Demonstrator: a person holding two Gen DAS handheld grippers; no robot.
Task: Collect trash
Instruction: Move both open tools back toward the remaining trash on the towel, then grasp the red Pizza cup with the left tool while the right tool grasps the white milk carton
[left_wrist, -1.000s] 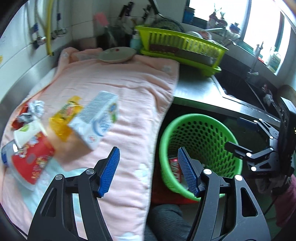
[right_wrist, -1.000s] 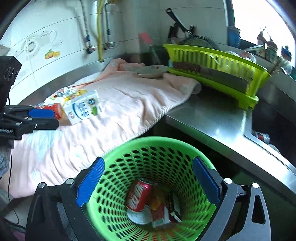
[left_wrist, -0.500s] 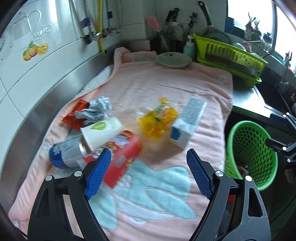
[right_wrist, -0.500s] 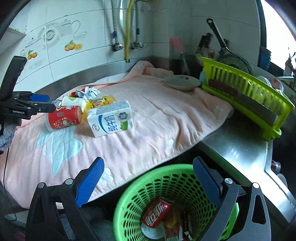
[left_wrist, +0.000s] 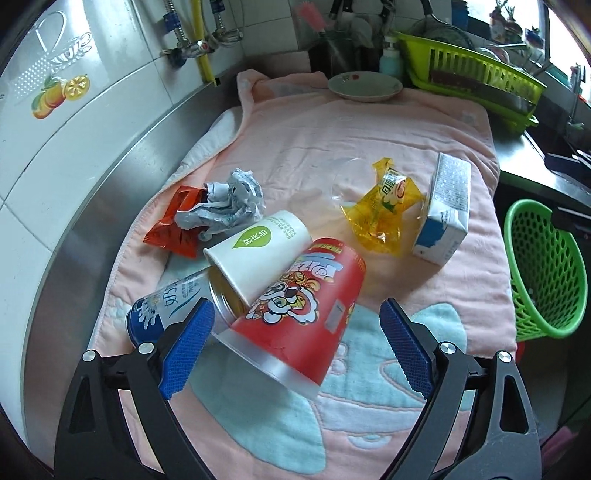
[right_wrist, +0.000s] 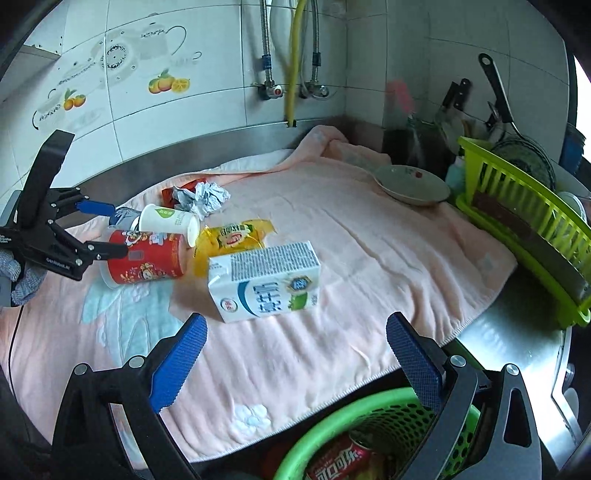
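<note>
Left tool (left_wrist: 295, 347): jaws wide apart, having just been opening; nothing gripped. The red tub (left_wrist: 299, 314) lies on its side just ahead, its rim end between the pads without touching them.
Right tool (right_wrist: 295, 365): jaws wide apart, empty; the milk carton (right_wrist: 264, 280) lies just ahead of the gap.
Trash on the towel (left_wrist: 332, 122), counted: one red tub; one white cup (left_wrist: 258, 254) leaning on the tub; one blue can (left_wrist: 166, 306) touching the left tool's left pad side; one crumpled paper (left_wrist: 229, 203); one red wrapper (left_wrist: 173, 229) under the paper; one yellow pouch (left_wrist: 384, 206) ahead and right; one milk carton just beside the pouch.
Basket (left_wrist: 543, 273): one, green, well right of the left tool, off the edge of the surface (right_wrist: 509, 332); in the right wrist view it sits directly below the right tool, holding one red can (right_wrist: 340, 461) and further scraps too hidden to count.
Other items: one plate (left_wrist: 364, 86) and one dish rack (left_wrist: 476, 70), far ahead.
</note>
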